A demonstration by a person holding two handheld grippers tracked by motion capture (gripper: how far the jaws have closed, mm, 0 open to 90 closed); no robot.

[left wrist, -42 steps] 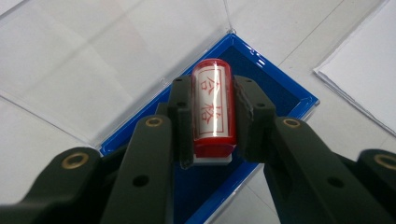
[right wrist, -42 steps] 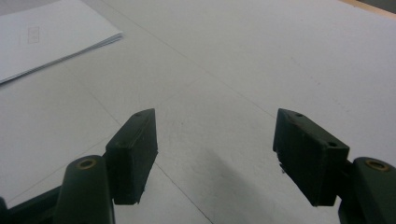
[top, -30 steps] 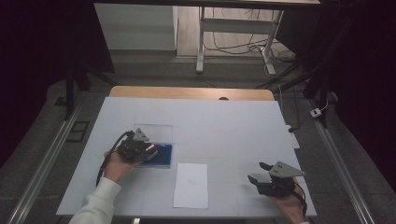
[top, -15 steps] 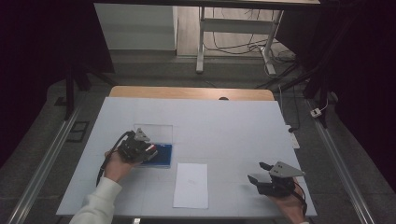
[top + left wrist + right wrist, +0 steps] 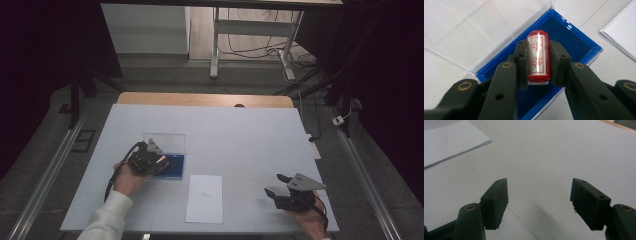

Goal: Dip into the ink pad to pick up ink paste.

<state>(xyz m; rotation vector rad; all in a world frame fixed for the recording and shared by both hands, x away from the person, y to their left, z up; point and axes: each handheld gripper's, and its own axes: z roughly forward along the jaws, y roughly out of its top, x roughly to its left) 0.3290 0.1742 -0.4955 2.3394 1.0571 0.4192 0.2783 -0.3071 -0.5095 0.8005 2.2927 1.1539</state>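
My left gripper (image 5: 537,66) is shut on a red stamp (image 5: 538,57) with a white label and red characters. It holds the stamp over the blue ink pad (image 5: 571,42), whose clear lid (image 5: 481,37) lies open beside it. From above, the left gripper (image 5: 159,161) sits at the left of the table over the ink pad (image 5: 175,166). A white sheet of paper (image 5: 205,197) lies near the front middle. My right gripper (image 5: 275,186) rests at the front right, open and empty, its jaws wide apart above bare table (image 5: 539,195).
The table top (image 5: 240,135) is pale grey-white with a wooden strip (image 5: 200,99) along the far edge. A corner of the paper stack (image 5: 451,142) lies to the upper left in the right gripper view. Desk legs and cables stand on the floor beyond.
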